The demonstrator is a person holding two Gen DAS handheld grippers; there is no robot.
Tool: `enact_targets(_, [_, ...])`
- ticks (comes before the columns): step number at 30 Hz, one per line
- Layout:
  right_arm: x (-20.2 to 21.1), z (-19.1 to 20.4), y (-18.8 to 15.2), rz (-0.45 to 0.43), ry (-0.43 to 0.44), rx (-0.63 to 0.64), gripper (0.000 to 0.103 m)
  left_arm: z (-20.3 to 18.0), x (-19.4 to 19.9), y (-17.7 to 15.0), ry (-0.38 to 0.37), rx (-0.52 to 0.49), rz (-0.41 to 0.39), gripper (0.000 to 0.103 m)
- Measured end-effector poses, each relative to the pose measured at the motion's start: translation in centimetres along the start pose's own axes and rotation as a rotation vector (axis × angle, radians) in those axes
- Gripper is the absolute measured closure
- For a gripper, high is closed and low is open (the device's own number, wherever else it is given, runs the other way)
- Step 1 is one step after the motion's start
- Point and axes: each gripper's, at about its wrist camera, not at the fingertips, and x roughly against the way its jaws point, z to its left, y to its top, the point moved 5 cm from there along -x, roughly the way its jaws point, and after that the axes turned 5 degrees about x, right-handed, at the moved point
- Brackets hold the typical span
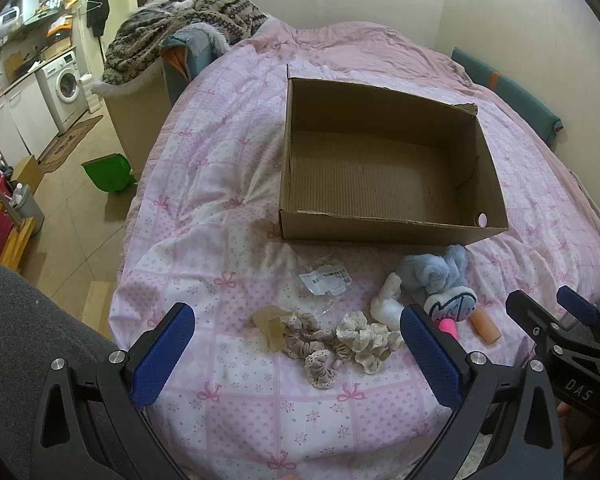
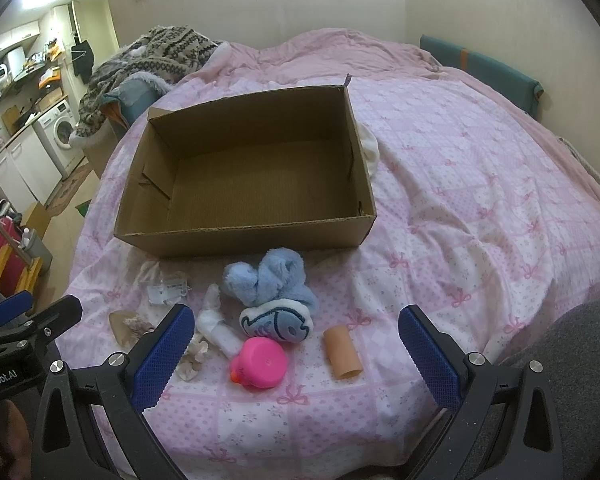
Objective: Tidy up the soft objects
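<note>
A bed point(image 1: 228, 184) covered by a pink-and-white quilt printed with bows and small hearts fills most of both views. An open cardboard box point(image 2: 236, 242) is set on the quilt, and nothing is seen inside it. The soft objects are scattered on the quilt just in front of the box's near wall: a blue plush toy point(image 2: 268, 280), a white pouch with a blue fish drawn on it point(image 2: 278, 322), a pink rubber duck point(image 2: 260, 364), a tan tube point(image 2: 342, 354), a white rolled cloth point(image 2: 216, 326), cream and beige scrunchies point(image 1: 340, 340), a translucent amber piece point(image 1: 270, 326) and a clear plastic bag with a label point(image 1: 324, 278).

The left gripper point(image 1: 296, 354) is held above the quilt in front of the box with its blue-padded jaws spread wide and nothing between them; the scrunchies are seen in the gap. The right gripper point(image 2: 292, 354) is likewise spread wide and empty, with the duck and tube framed between its jaws.

Beyond the box, a patterned knitted blanket point(image 1: 180, 20) is heaped at the bed's far left corner. Left of the bed, a tiled floor, a green bin point(image 1: 108, 172), a washing machine point(image 1: 66, 84) and white kitchen cabinets are visible. Plain pale walls stand behind the bed.
</note>
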Motion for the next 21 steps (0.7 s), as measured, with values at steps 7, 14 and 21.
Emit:
enact_targets(7, [-0.39, -0.11, -0.24, 0.003, -0.002, 0.001, 0.0, -0.01, -0.06, -0.01, 0.002, 0.001, 0.001, 0.0])
enact_targets(14, [-0.2, -0.15, -0.3, 0.004, -0.002, 0.002, 0.0, 0.1, -0.11, -0.02, 0.003, 0.005, 0.002, 0.0])
enact_targets(21, [-0.21, 0.0, -0.18, 0.005, -0.003, 0.003, 0.0, 0.2, -0.14, 0.0, 0.003, 0.001, 0.001, 0.0])
